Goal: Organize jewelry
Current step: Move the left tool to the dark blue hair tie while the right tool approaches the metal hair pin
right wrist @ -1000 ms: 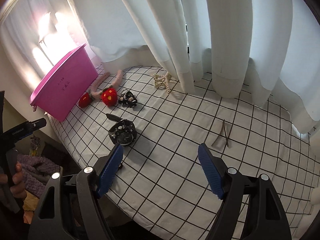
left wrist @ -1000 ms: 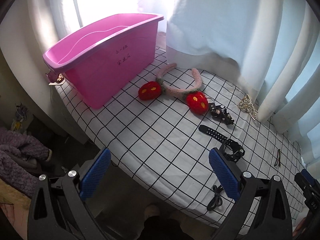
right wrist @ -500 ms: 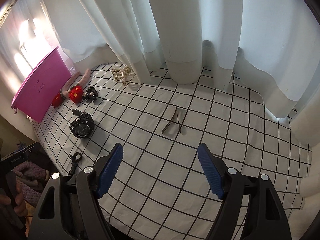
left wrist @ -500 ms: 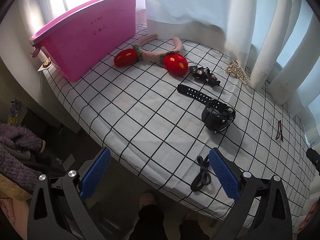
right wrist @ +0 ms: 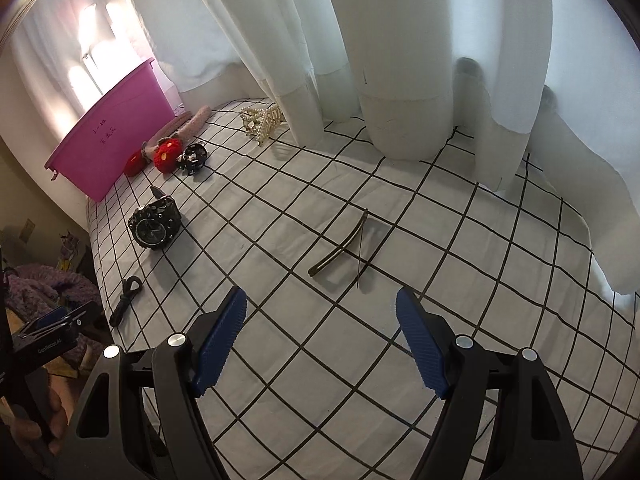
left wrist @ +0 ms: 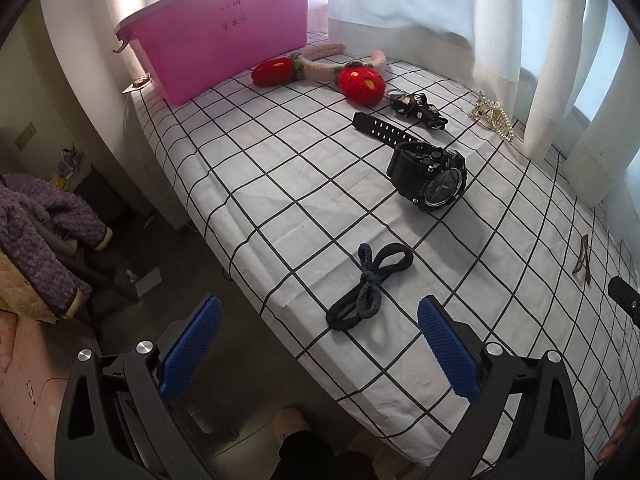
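Hovering above checked cloth (right wrist: 360, 360), left gripper (left wrist: 320, 328) and right gripper (right wrist: 322, 320) agape, empty

Handwritten dark characters on the pink bin (left wrist: 224, 44), two lines, too small to read surely. White lettering on the left gripper's body (right wrist: 48, 346), blurred.

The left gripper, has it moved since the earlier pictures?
Yes. The left gripper has come down toward the black hair tie; the pink bin, which stays put on the checked cloth, now sits farther up the view.
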Tool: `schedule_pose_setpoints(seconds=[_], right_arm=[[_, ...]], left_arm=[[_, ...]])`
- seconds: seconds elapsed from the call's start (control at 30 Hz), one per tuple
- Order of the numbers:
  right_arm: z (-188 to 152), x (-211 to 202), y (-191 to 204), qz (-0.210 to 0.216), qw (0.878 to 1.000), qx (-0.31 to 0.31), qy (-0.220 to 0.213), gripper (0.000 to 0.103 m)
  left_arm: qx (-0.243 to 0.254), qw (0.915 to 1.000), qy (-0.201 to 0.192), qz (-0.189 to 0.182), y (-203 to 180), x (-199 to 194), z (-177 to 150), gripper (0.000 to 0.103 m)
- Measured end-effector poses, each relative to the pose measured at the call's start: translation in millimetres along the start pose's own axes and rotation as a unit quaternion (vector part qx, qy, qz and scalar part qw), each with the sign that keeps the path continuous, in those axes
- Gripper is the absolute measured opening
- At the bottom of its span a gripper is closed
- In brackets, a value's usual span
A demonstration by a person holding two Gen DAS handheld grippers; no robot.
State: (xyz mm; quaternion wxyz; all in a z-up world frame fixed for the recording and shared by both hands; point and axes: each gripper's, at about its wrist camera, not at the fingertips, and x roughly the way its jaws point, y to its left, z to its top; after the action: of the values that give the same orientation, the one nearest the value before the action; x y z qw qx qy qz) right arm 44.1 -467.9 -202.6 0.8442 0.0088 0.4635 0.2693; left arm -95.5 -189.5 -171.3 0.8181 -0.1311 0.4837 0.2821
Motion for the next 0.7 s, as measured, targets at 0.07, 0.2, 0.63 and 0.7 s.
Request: schedule_pose_setpoints(seconds=[0.07, 0.2, 0.63, 0.7], right_arm=[[0, 9, -4, -0.002, 1.0, 0.002, -0.002, 0.074], [1, 23, -6, -0.009, 1.0, -0.008, -0.005, 0.074], [8, 53, 6, -0.068, 0.996, -0.059, -0.009, 0.074], [7, 54, 9, -0.081, 0.994, -0.071, -0.011, 0.074]], left_arm=[[-0.001, 1.0, 0.002, 0.005, -6, 7, -4, 0.097], [-0.005, 0.9998, -0.019, 0.002, -14, 12, -9, 0.097], [-0.024, 0.9993, -0.028, 0.004, -18, 41, -8, 0.097], [-0.026, 0.9992, -0.029, 0.004, -19, 44, -7, 0.097]])
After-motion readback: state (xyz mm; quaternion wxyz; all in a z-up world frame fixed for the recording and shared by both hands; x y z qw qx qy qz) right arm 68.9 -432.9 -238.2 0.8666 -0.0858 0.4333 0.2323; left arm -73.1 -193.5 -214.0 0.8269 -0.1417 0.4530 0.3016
